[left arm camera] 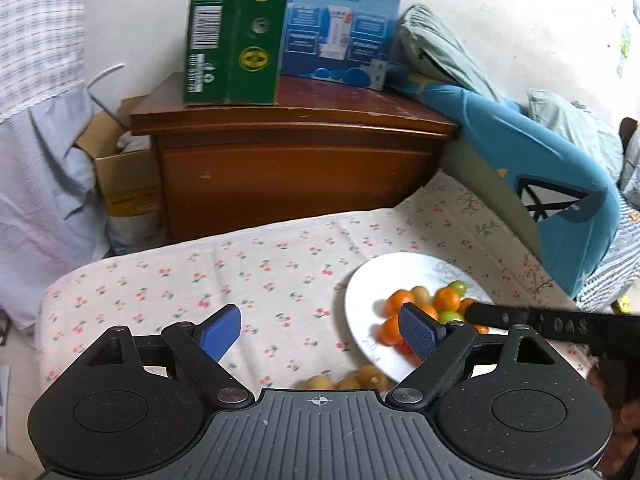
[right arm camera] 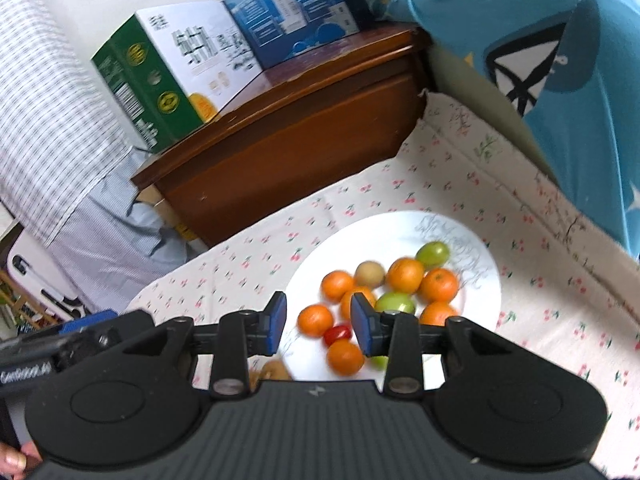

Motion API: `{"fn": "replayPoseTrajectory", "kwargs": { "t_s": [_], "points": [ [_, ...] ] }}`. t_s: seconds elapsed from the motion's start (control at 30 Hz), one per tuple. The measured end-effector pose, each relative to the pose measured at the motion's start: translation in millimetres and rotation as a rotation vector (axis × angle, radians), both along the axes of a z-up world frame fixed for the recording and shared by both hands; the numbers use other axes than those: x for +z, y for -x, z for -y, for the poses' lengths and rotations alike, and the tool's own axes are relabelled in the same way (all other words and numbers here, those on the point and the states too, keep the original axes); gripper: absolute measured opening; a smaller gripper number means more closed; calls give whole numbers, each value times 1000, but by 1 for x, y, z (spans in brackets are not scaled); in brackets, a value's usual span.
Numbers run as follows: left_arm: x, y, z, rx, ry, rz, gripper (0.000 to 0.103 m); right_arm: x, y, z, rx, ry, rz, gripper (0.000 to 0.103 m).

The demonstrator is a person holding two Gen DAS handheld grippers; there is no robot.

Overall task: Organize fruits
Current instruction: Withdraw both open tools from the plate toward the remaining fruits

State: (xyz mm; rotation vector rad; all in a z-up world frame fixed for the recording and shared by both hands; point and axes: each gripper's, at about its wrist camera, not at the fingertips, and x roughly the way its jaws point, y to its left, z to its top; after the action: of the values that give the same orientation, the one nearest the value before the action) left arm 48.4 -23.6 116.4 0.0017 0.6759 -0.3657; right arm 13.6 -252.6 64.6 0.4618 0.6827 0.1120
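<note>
Left gripper (left arm camera: 320, 332) hangs over the cherry-print cloth (left arm camera: 248, 272), blue pads spread wide, nothing between them. Just under its body, three small tan fruits (left arm camera: 348, 380) lie on the cloth beside the near rim of the white plate (left arm camera: 400, 268). Right gripper (right arm camera: 320, 326) sits above the plate's near edge, jaws narrowly parted, pads touching no fruit; a cherry tomato (right arm camera: 337, 333) and an orange (right arm camera: 345, 357) show through the gap, lying on the plate below.

Plate holds the fruit pile: oranges (right arm camera: 404, 274), green fruits (right arm camera: 433, 253), one tan fruit (right arm camera: 370, 273). Another tan fruit (right arm camera: 274, 370) lies off the plate at its near-left edge.

Beyond the cloth: wooden cabinet (left arm camera: 296, 168) carrying a green carton (left arm camera: 234, 32) and a blue carton (left arm camera: 344, 24). Blue pillow (left arm camera: 560, 200) leans at right. Fingertip (right arm camera: 14, 458) visible at lower left of the right wrist view.
</note>
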Motion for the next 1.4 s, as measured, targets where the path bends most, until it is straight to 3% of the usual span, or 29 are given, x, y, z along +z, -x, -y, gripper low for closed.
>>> {"fn": "replayPoseTrajectory", "kwargs": {
  "t_s": [0.37,0.7,0.93,1.23,1.4],
  "points": [
    [-6,0,-26,100,-40,-55,88,-25,21,-57,159,39,-30,37],
    [-22,-11,-38,171,-53,-128,88,-51,16,-104,261,136,-54,37],
    [-33,-20,-38,182,-36,-170,88,-62,6,-113,260,165,-62,36],
    [-43,-26,-30,184,-60,-162,88,-69,-4,-124,254,209,-43,36],
    [-49,-28,-27,176,-61,-155,87,-70,-5,-125,249,226,-33,27]
  ]
}}
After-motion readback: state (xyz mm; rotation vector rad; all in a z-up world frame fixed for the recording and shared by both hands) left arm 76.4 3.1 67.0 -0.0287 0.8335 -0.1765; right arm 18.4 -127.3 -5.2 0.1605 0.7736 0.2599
